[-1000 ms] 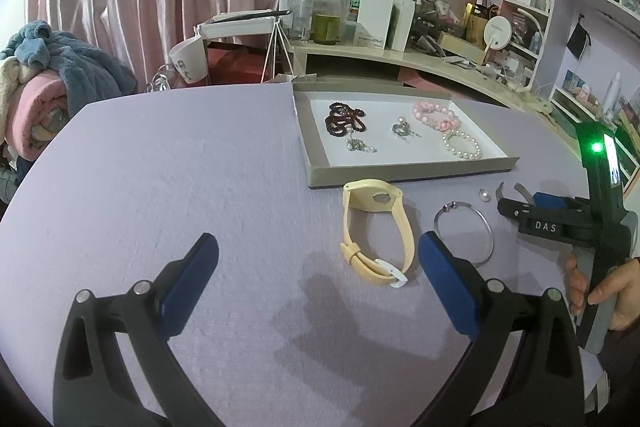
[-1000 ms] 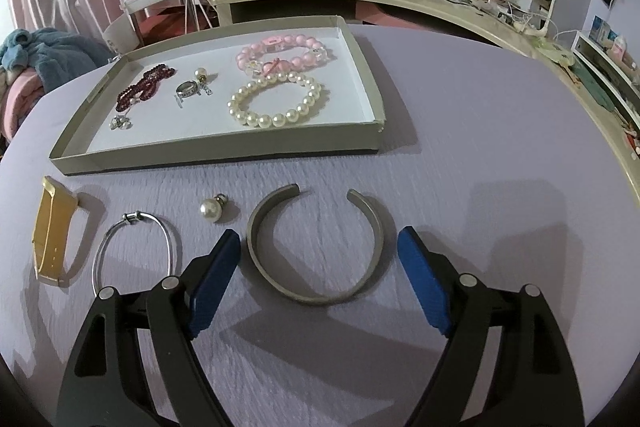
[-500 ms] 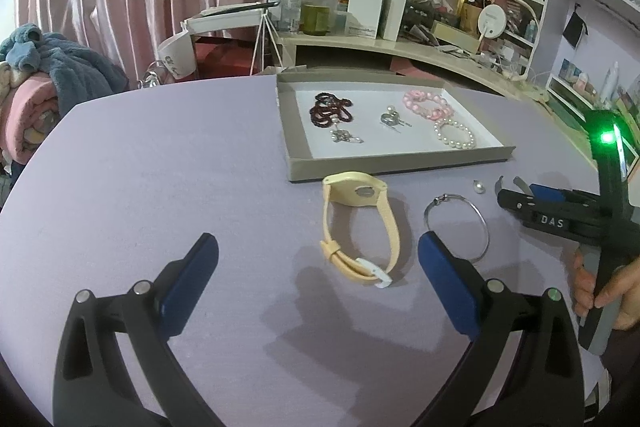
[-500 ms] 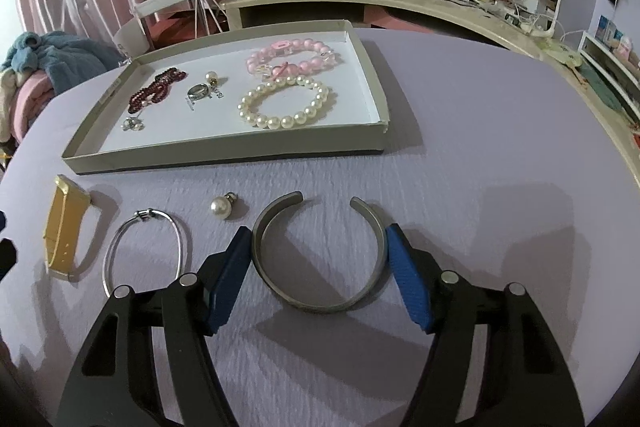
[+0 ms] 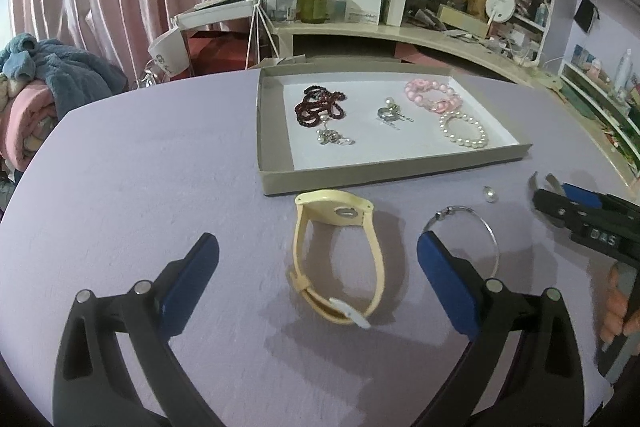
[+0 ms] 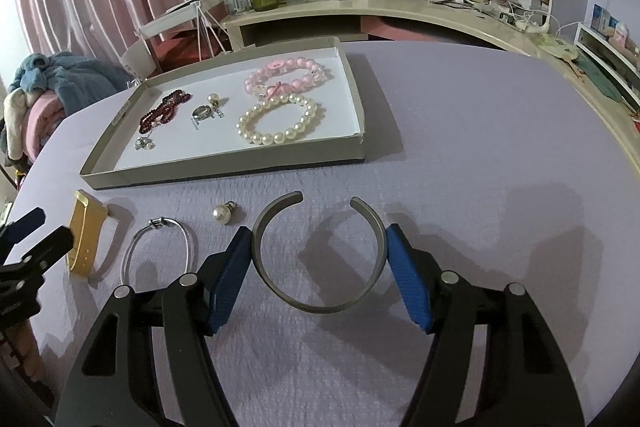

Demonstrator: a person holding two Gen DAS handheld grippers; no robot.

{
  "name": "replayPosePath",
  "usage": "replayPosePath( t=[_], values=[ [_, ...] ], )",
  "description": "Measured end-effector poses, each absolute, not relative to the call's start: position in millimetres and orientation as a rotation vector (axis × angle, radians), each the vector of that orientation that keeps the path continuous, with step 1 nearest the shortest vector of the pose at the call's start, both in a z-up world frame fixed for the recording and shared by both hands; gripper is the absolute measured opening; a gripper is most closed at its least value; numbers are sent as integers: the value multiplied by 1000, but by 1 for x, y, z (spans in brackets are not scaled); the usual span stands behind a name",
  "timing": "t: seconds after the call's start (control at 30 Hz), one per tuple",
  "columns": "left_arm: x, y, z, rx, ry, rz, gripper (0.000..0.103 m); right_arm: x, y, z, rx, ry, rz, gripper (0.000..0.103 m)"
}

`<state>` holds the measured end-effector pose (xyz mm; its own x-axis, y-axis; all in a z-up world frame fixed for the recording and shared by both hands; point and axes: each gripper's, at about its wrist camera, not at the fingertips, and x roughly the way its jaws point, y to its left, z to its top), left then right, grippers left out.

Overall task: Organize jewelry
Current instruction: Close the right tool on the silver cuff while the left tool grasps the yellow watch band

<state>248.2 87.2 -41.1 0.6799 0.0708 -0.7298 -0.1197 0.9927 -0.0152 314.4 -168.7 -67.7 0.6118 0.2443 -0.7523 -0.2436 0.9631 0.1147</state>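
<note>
Step in hand, by judgement: pickup of the grey metal cuff bangle [image 6: 320,255] for transfer into the tray [image 6: 224,173]. The cuff lies flat on the lilac counter [image 6: 480,167], just in front of the tray's near wall, its gap turned toward the tray. The right gripper [image 6: 320,275] straddles it: its blue fingers [image 6: 228,283] have just been closing, with the cuff between them, and both pads now stand against the cuff's outer sides; firm clamping cannot be confirmed, and the cuff rests on the counter, not yet lifted. The left gripper [image 5: 316,283] stands with fingers wide and empty, the yellow watch [image 5: 340,255] on the counter between them, untouched. Also in front of the tray: a thin wire bangle [image 6: 160,251] and a loose pearl earring [image 6: 221,214], both beside the cuff. Inside the tray: a dark red bead string [image 6: 164,109], a ring [image 6: 200,113], a pink bead bracelet [image 6: 288,77] and a pearl bracelet [image 6: 276,125]. Next move calls for a secure squeeze without springing the open cuff, a lift clear of the tray wall, and release on bare tray floor.
</note>
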Motion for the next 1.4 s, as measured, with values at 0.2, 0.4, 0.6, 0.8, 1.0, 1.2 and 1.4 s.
replayPosePath(
  t=[0.2,0.4,0.6,0.8,1.0,1.2,1.4],
  values=[
    [261,90,-52,-78,865,112,88,316,-171,-68,9,868,287,69],
    [268,92,-59,-107,891,110,83,315,-171,-67,7,868,294,69],
    [272,93,-63,-131,911,102,75,314,-171,-67,4,868,297,69],
    [273,92,-65,-142,920,99,70,314,-169,-67,2,868,301,69],
    [273,91,-62,-149,918,92,43,311,-168,-64,2,861,305,69],
    [260,100,-46,-163,877,101,42,306,-166,-55,0,839,311,69],
    [242,105,-25,-166,827,100,42,298,-160,-44,-7,813,330,69]
  ],
)
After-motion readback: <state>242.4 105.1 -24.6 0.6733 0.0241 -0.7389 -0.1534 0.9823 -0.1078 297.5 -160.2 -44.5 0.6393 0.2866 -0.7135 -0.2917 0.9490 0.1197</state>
